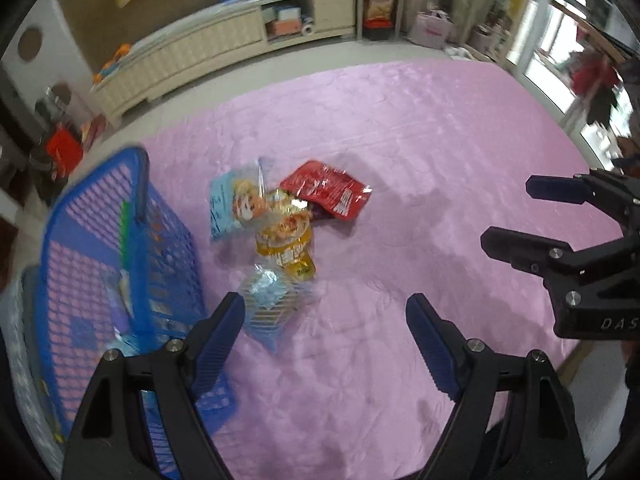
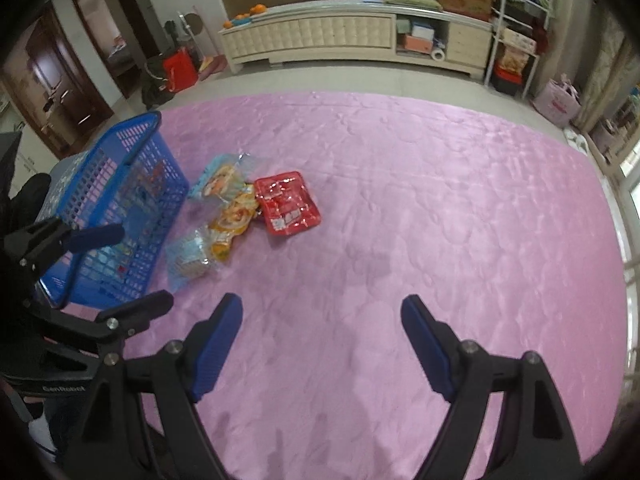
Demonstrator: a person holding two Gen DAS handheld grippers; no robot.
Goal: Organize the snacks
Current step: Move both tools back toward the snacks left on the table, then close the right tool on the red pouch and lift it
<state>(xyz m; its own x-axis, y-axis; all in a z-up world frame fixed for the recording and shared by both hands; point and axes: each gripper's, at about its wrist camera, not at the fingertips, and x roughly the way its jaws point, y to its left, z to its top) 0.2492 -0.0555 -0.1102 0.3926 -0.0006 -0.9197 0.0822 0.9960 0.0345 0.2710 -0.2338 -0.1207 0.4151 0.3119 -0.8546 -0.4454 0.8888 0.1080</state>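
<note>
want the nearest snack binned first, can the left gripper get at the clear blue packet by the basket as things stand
Probably yes. The left gripper is open and empty, with the clear blue packet lying just ahead by its left finger, nothing covering it. The blue basket stands close beside, so that finger has little room there.

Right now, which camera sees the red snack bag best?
The right wrist view: the red snack bag lies flat and fully visible, its whole outline clear. In the left wrist view the red snack bag is partly overlapped at its near edge by the yellow packet.
</note>
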